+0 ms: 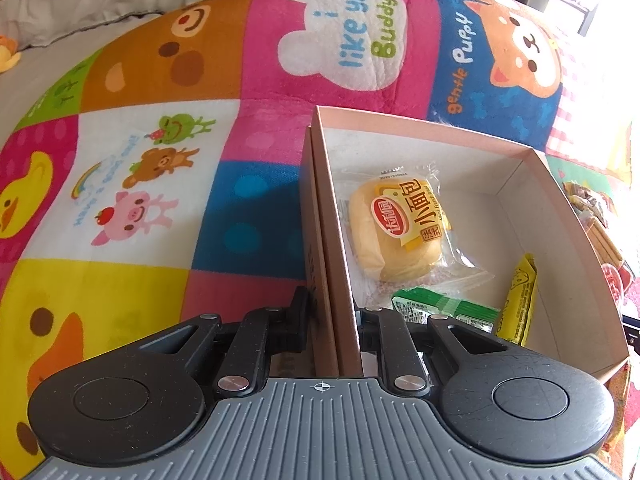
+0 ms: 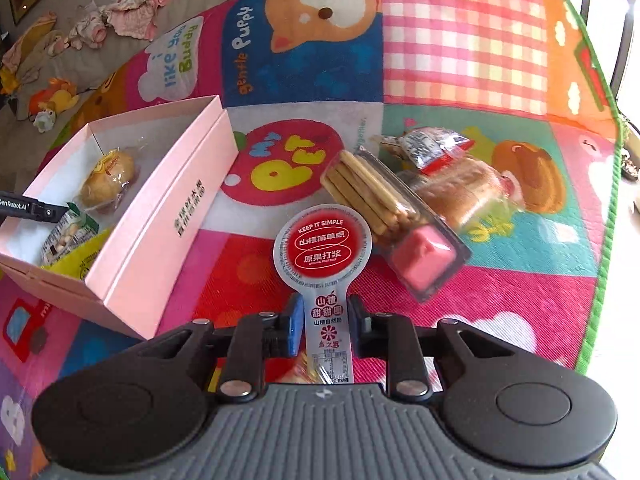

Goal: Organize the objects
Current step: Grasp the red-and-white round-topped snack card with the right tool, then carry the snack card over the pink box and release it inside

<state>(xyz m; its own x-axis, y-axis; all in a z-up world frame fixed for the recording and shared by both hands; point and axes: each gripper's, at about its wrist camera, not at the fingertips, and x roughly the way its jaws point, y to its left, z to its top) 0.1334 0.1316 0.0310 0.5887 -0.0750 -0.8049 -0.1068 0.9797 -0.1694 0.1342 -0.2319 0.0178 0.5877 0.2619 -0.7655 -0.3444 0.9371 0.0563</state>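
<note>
Fingers of our left gripper [image 1: 334,320] pinched the pink box [image 1: 336,240] wall. Our right gripper [image 2: 326,326] clamped the lollipop-shaped snack [image 2: 322,256], box to its left, biscuit-stick pack [image 2: 384,216] just ahead

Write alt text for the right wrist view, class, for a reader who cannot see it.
The right gripper grips the stem of a red-and-white lollipop-shaped hawthorn snack above a colourful cartoon mat. Beyond it lie a biscuit-stick pack and wrapped bread; on the left, an open pink box already holds snacks.
</note>
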